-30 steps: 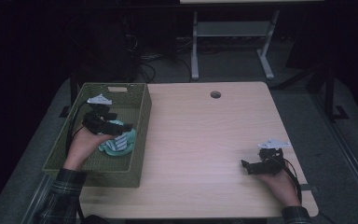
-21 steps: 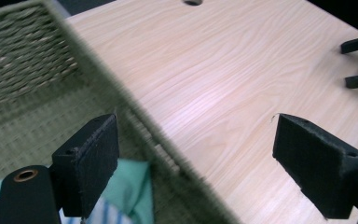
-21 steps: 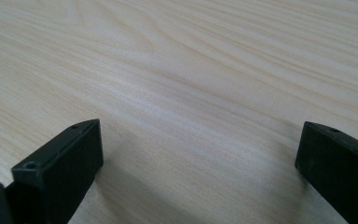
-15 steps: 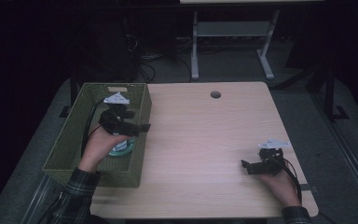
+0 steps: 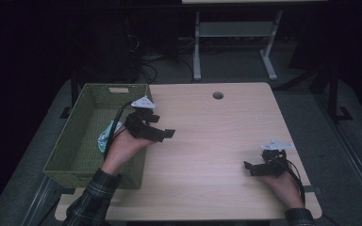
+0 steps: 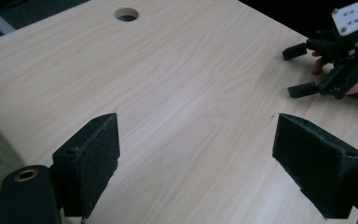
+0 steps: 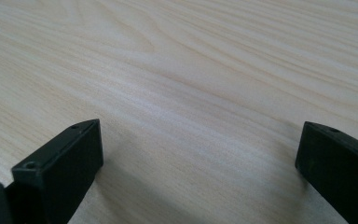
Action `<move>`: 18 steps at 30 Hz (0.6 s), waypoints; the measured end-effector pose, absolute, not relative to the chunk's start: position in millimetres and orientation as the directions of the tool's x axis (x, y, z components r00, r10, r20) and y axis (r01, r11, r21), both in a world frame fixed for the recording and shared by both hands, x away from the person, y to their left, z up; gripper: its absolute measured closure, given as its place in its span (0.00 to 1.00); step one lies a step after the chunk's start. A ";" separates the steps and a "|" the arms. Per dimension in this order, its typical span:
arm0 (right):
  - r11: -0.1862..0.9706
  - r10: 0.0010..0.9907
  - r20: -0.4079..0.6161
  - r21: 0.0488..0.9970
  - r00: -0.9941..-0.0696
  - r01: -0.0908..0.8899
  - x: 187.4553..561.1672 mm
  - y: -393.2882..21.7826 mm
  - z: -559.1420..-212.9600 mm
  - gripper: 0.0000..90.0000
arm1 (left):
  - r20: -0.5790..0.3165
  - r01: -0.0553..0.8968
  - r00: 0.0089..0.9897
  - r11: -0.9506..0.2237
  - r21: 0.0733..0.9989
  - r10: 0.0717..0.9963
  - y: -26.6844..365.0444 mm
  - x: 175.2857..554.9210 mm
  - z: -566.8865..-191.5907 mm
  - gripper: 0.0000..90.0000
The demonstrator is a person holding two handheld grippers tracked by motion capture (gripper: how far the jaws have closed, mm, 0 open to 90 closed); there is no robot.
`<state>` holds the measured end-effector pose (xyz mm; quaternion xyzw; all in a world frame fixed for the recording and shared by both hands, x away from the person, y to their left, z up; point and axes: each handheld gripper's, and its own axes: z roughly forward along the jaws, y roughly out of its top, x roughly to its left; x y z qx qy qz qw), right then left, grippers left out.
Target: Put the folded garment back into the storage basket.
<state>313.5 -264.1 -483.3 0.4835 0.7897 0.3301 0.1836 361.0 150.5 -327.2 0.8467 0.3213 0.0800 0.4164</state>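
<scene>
Down in the green basket (image 5: 82,150) lies a pale blue-and-white cloth (image 5: 106,136), tucked against the right wall, just behind the left hand (image 5: 122,148). Above the basket's right rim, over bare table (image 5: 207,141), hangs the left gripper (image 5: 162,133), jaws wide apart and empty. Well apart, near the table's front right corner, the right gripper (image 5: 250,168) rests low on the wood, jaws spread, nothing between them.

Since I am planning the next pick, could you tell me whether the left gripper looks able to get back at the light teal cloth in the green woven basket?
Probably yes. The left gripper is open and empty over the wooden table, just past the green woven basket. The light teal cloth lies uncovered beside that hand; only the basket's low wall stands between.
</scene>
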 end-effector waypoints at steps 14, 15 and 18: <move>0.315 0.885 0.029 0.699 -0.465 0.642 313.5 -264.1 -483.3 0.00 | -0.107 0.441 0.808 -0.476 0.761 0.579 96.9 354.0 -356.2 0.16; 0.315 0.885 0.029 0.699 -0.465 0.642 313.5 -264.1 -483.3 0.00 | -0.105 0.440 0.809 -0.479 0.760 0.578 95.0 353.8 -359.3 0.16; 0.315 0.885 0.029 0.699 -0.465 0.642 313.5 -264.1 -483.3 0.00 | -0.097 0.433 0.810 -0.478 0.764 0.578 90.0 352.1 -369.1 0.16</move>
